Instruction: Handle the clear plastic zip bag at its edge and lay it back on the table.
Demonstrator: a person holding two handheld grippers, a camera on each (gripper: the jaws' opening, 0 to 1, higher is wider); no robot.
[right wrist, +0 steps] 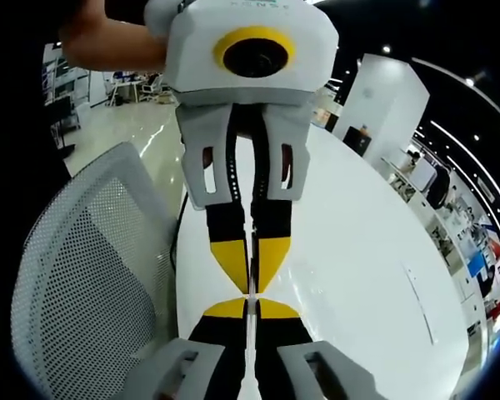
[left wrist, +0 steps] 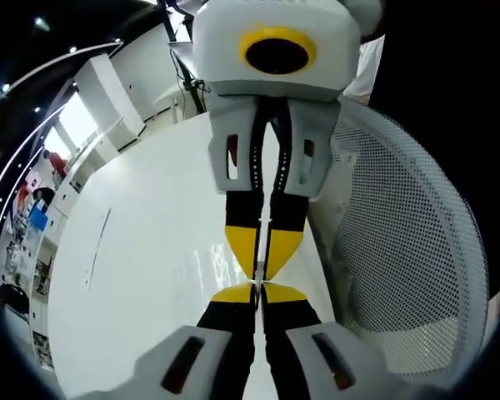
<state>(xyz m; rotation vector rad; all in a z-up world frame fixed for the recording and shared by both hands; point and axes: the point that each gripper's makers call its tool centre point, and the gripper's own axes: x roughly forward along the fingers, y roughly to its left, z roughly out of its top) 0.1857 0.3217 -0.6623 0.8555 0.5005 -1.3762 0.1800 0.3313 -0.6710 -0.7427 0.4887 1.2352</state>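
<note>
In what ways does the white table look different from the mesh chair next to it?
The table has a solid, glossy top that reflects the room lights, while the chair has a back of mesh full of small holes. The table top looks flat and the chair back is curved. The table has a plain smooth edge, whereas the chair mesh sits inside a raised rim. Both are white.

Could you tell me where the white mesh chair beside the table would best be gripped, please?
Probably the solid rim of the chair, approached from the table side across its curved edge. The rim is a narrow band that jaws can straddle, whereas the mesh panel is a broad sheet.
</note>
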